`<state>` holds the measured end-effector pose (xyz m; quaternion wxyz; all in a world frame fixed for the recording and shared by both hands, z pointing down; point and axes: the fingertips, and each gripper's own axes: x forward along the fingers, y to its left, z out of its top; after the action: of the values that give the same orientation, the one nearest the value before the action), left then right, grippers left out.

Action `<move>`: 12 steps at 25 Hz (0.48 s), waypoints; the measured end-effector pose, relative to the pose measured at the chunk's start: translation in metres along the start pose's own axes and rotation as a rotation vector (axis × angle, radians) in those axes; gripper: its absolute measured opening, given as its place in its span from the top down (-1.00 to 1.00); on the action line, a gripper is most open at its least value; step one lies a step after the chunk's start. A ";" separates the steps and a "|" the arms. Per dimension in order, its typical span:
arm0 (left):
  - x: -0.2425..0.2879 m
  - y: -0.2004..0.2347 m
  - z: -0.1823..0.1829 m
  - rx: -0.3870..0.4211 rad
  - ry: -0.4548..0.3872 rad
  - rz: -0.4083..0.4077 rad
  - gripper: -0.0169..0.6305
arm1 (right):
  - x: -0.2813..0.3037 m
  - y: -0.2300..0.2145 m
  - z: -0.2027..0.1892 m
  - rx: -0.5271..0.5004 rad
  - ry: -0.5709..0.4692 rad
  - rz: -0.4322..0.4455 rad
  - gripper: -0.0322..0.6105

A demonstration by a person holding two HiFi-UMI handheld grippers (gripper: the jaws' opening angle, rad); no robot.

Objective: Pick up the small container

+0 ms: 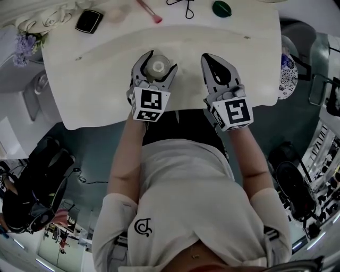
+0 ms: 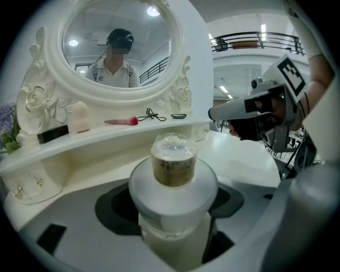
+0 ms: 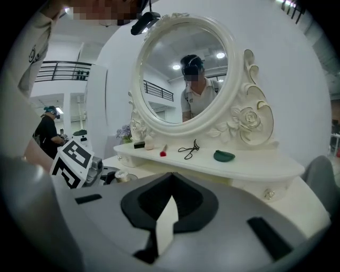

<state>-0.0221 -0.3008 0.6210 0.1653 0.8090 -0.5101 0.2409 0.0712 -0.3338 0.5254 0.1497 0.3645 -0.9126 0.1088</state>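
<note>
The small container [image 1: 158, 67] is a round jar with a wide white collar and a clear-topped, amber cap [image 2: 173, 162]. It stands upright on the white dressing table [image 1: 95, 85], near the front edge. My left gripper [image 1: 161, 61] reaches around it, one jaw on each side, and both dark pads lie against the white collar. My right gripper [image 1: 208, 57] rests on the table a short way to the right, jaws shut with nothing in them. In the right gripper view its fingertips [image 3: 169, 183] meet in a point.
On the raised back shelf [image 1: 175, 29] lie a black compact [image 1: 88, 21], a beige sponge [image 1: 114, 15], a pink brush [image 1: 150, 11], a black curler [image 1: 186, 6] and a green dish [image 1: 222, 8]. An ornate mirror [image 3: 183, 74] stands behind. Purple flowers [image 1: 21, 45] sit far left.
</note>
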 end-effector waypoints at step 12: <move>-0.052 -0.006 0.069 0.008 -0.075 0.041 -0.14 | -0.015 0.004 0.053 -0.056 -0.076 0.064 0.88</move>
<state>-0.0201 -0.2949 0.5350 0.1378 0.8075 -0.5314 0.2157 0.0691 -0.3378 0.4702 0.1215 0.3347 -0.9315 0.0740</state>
